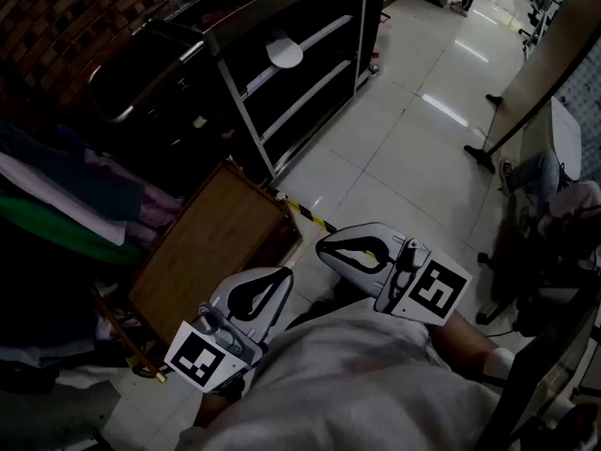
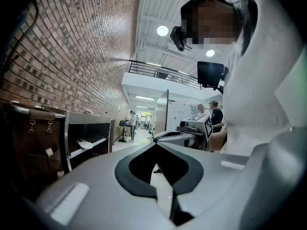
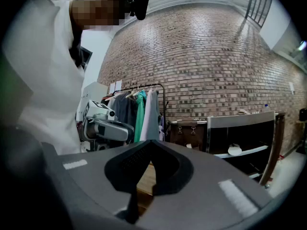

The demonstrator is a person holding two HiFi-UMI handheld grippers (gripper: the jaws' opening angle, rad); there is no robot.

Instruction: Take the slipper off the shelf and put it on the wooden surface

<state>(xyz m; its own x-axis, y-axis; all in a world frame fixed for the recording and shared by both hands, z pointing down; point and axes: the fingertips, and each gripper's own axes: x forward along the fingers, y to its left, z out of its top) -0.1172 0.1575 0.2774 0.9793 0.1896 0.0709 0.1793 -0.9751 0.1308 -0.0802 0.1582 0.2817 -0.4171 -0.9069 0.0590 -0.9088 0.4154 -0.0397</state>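
The slipper is white and lies on a middle board of the black shelf, which stands against the brick wall. It is well apart from both grippers. In the head view the person holds the 2 grippers close to the body, above the pale tiled floor.

The left gripper points toward the wooden surface. Its fingers are pressed together at the tips, with nothing between them. In its own view only the floor shows through the hollow behind the tips. The slipper is small there, on the shelf at the left.

The right gripper is just beside the left one, a little farther forward, and the 2 do not touch. Its fingers are also closed tip to tip and carry nothing. In the right gripper view a strip of the wooden surface shows through the gap below the tips, and the slipper lies on the shelf board at the right.

The wooden surface is a flat brown top between the shelf and a rack of hanging clothes. A brown bag stands between the rack and the shelf. No slipper lies on the part of the wooden surface that shows.
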